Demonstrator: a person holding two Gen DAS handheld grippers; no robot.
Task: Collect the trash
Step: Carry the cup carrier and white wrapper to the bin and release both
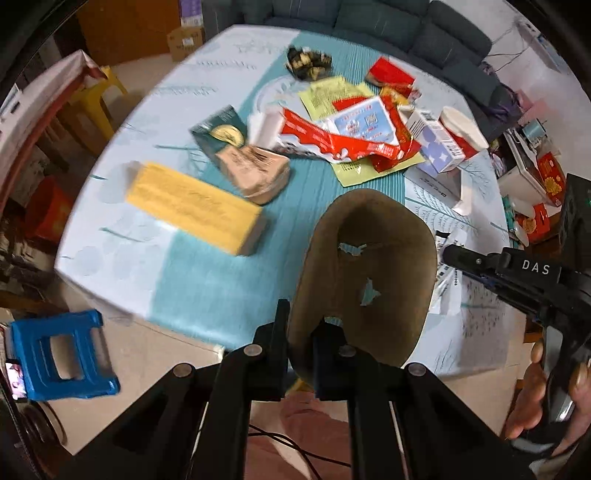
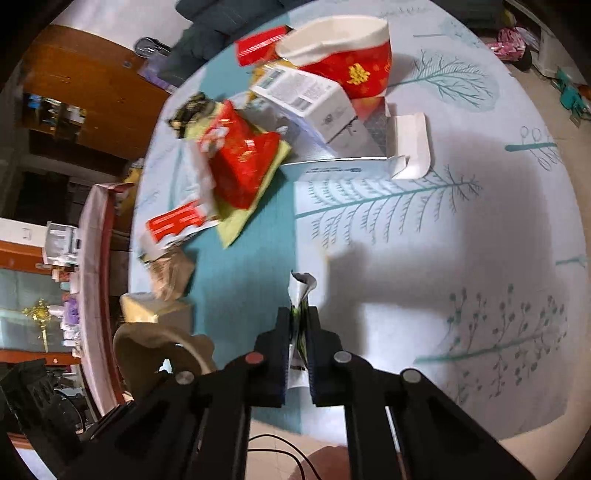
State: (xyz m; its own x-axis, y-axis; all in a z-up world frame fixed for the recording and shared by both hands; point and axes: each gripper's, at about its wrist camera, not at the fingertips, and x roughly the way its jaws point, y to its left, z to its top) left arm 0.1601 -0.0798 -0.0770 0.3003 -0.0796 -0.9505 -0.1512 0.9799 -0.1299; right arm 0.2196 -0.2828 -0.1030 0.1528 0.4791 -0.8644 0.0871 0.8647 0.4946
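My left gripper (image 1: 300,325) is shut on the rim of a torn brown paper bag (image 1: 364,273), held open above the near table edge; the bag also shows in the right wrist view (image 2: 155,343). My right gripper (image 2: 298,317) is shut on a crumpled white wrapper (image 2: 301,291) just above the table; it shows at the right of the left wrist view (image 1: 448,254). Trash lies on the table: a yellow box (image 1: 195,206), a crumpled brown bag (image 1: 258,173), red wrappers (image 1: 332,140), a white carton (image 2: 310,96) and a red paper cup (image 2: 347,55).
The table has a teal and white leaf-print cloth (image 2: 461,229). A blue plastic stool (image 1: 59,358) stands on the floor at left. A dark sofa (image 1: 406,26) is behind the table. Yellow chairs (image 1: 99,99) and cluttered shelves surround it.
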